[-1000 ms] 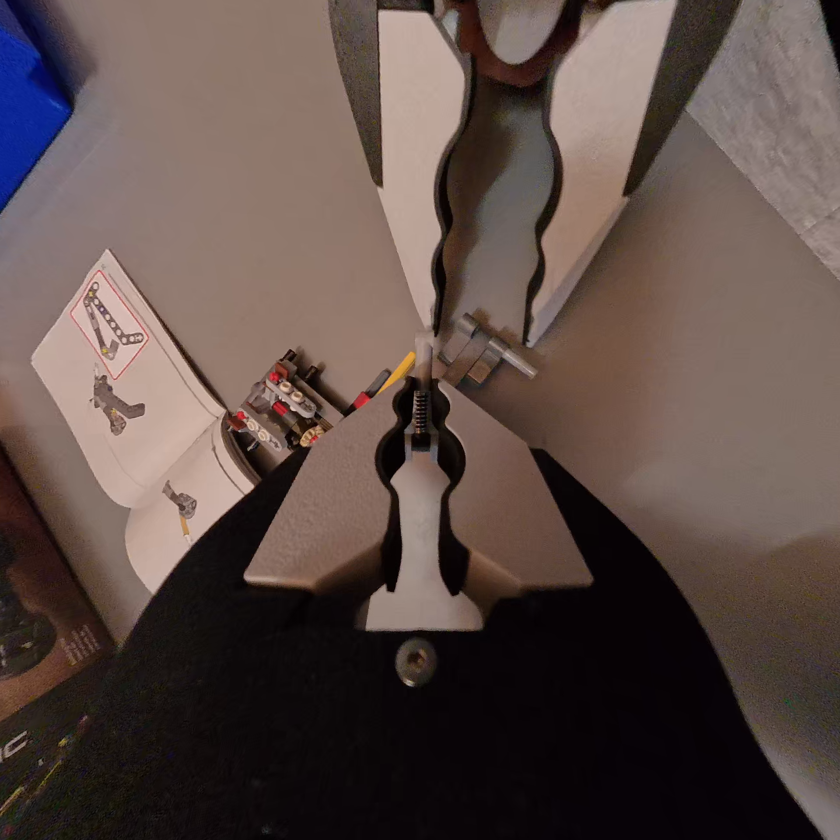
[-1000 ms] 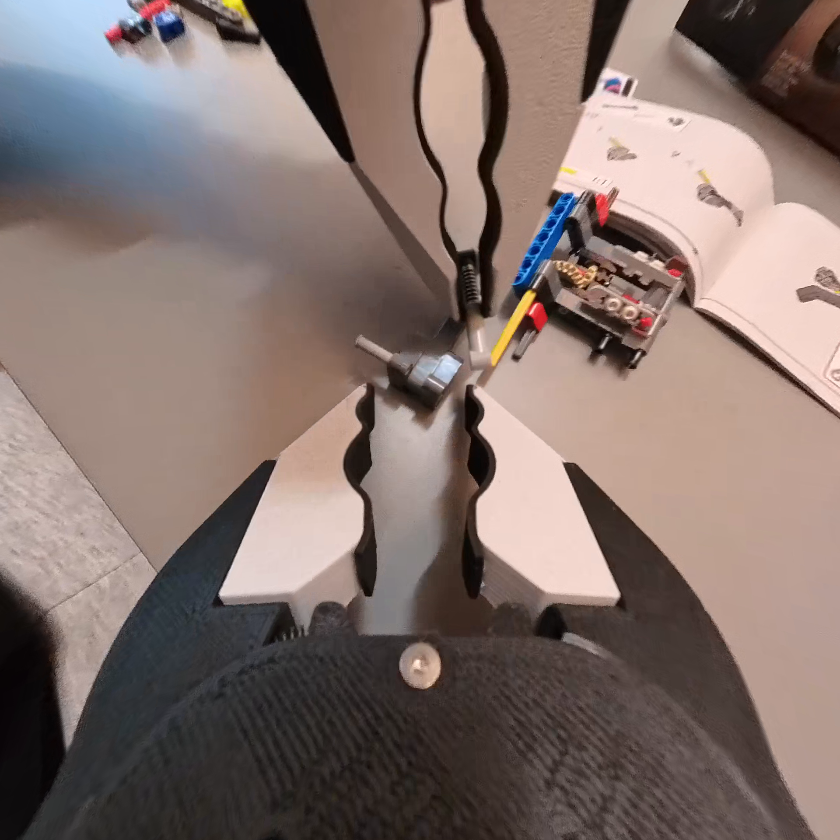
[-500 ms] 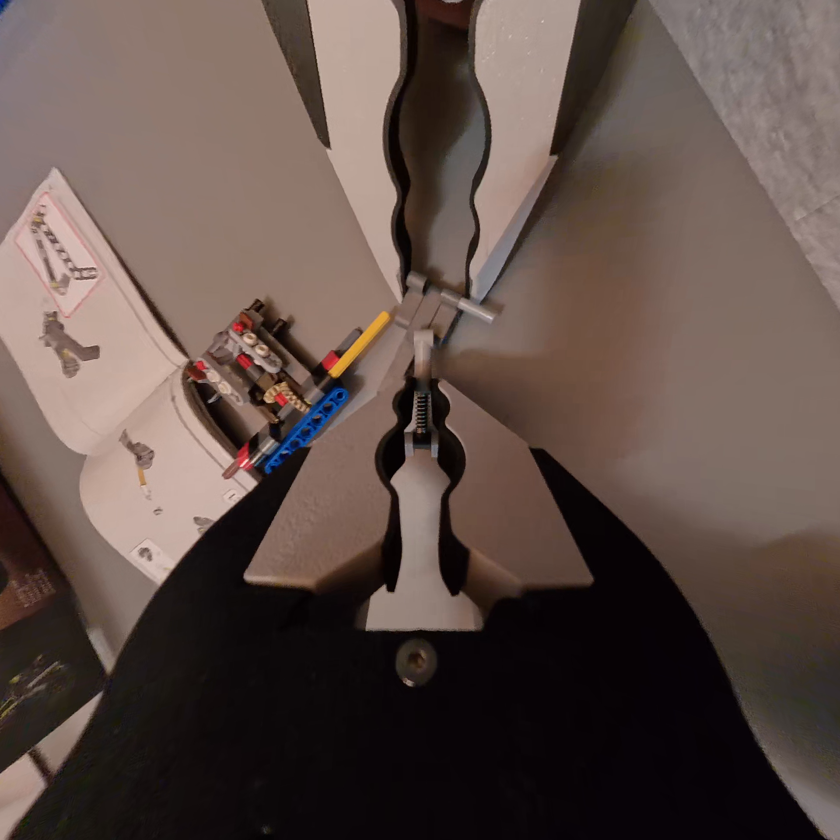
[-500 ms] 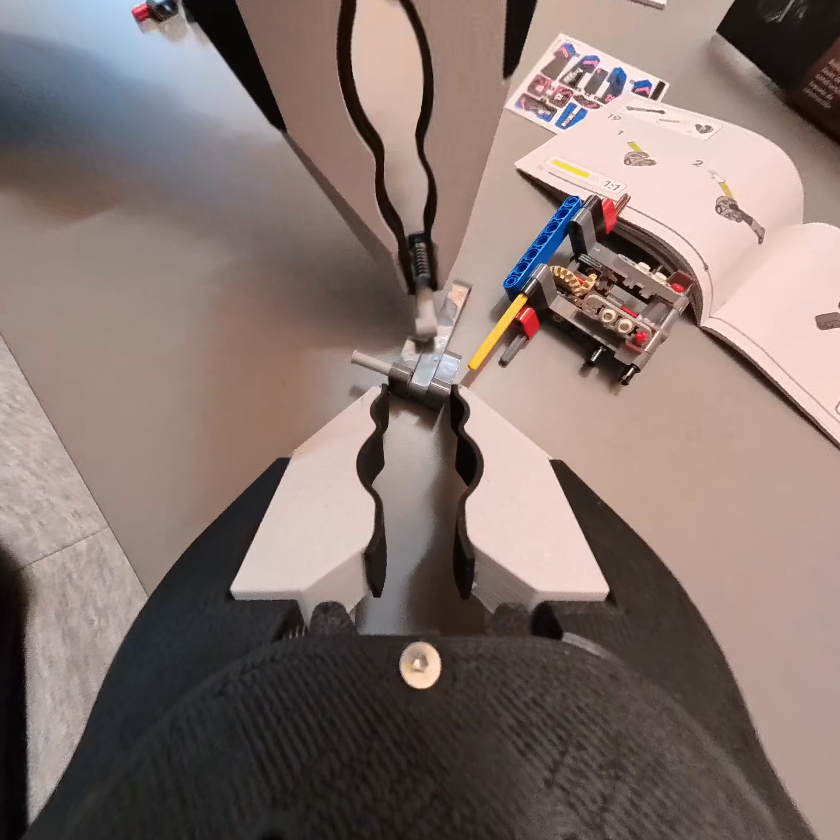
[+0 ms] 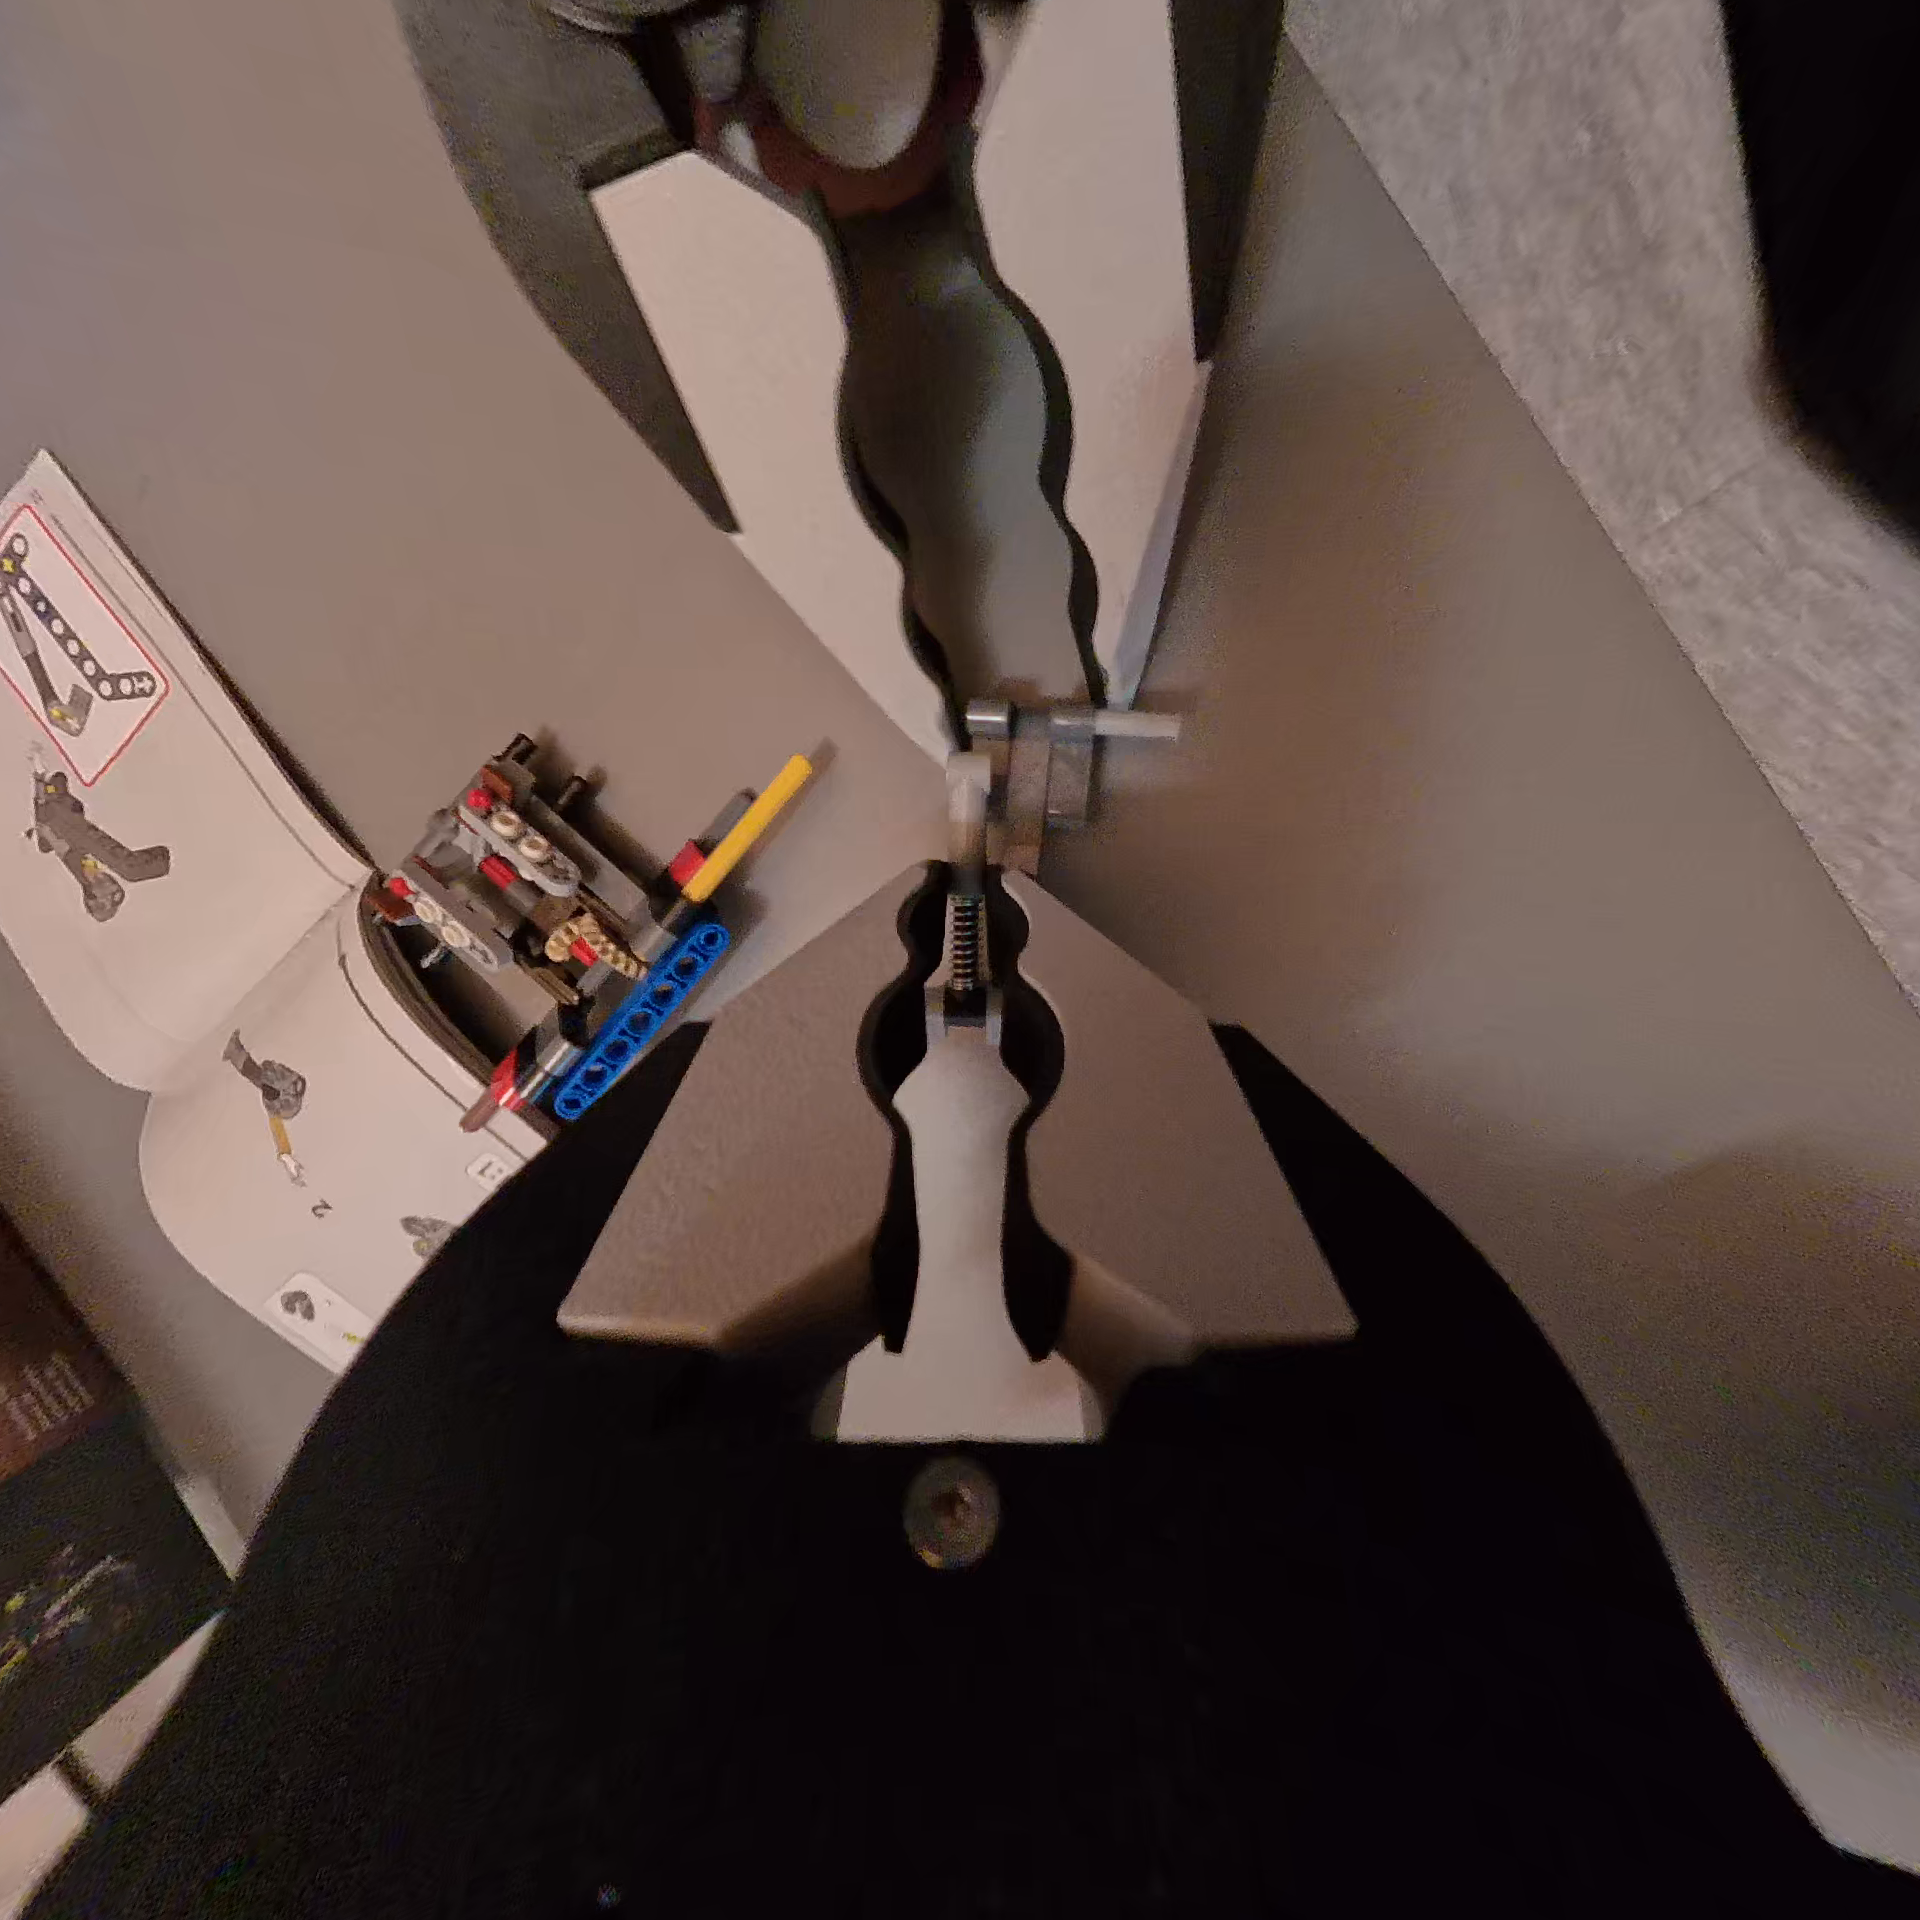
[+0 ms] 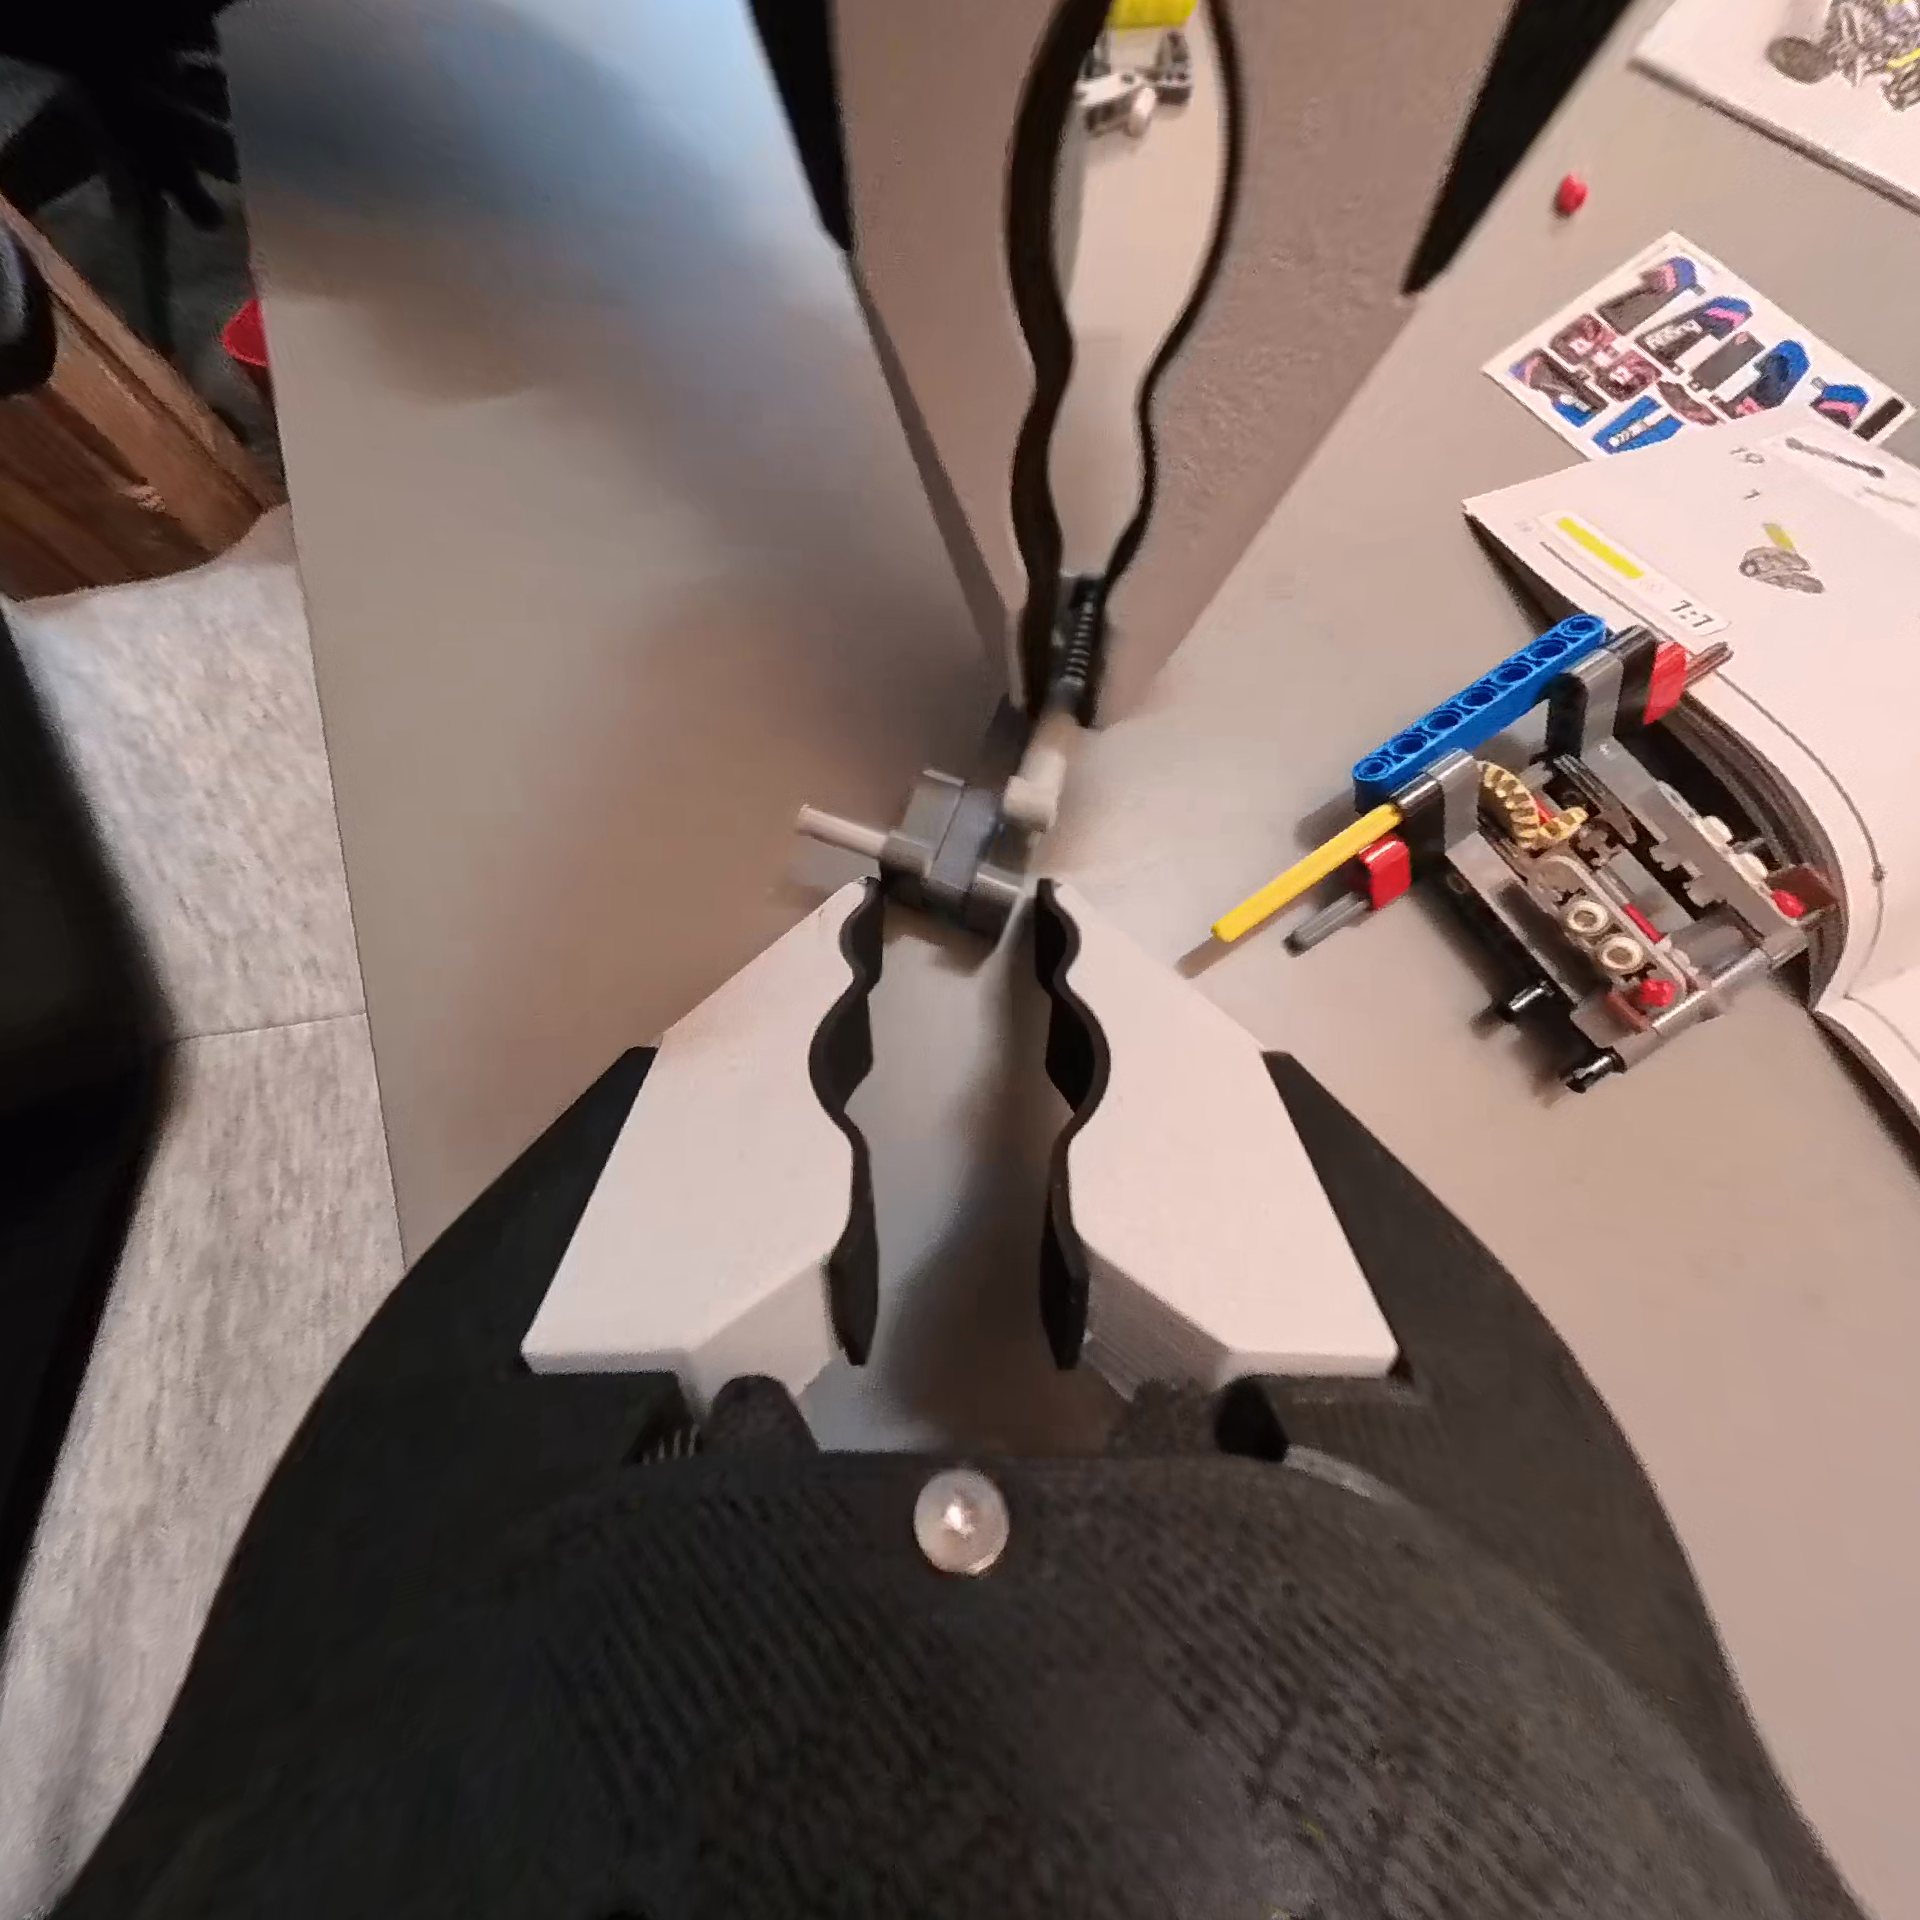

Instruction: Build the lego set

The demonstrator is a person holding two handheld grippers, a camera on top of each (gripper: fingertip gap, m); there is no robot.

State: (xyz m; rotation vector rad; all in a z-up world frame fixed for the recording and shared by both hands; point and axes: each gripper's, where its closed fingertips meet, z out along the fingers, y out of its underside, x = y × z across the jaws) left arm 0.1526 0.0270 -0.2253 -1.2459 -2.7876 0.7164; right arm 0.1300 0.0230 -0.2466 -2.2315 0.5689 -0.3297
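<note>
The right claw (image 6: 956,894) is pinching the grey connector block (image 6: 940,847) at its tips, while the left claw (image 5: 971,894), nearly closed, is gripping the spring shock absorber (image 5: 966,940). Since a moment ago the shock's pale end is meeting the block, so the join looks nearly seated; the half-built chassis (image 6: 1558,852) is waiting on the bench (image 6: 1558,1247), far right.

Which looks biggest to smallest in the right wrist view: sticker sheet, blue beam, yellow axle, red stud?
1. Colourful printed sticker sheet
2. Blue holed plastic beam
3. Thin yellow plastic axle, close to the beam, ranking unsure
4. Small round red stud, also farthest away
</note>
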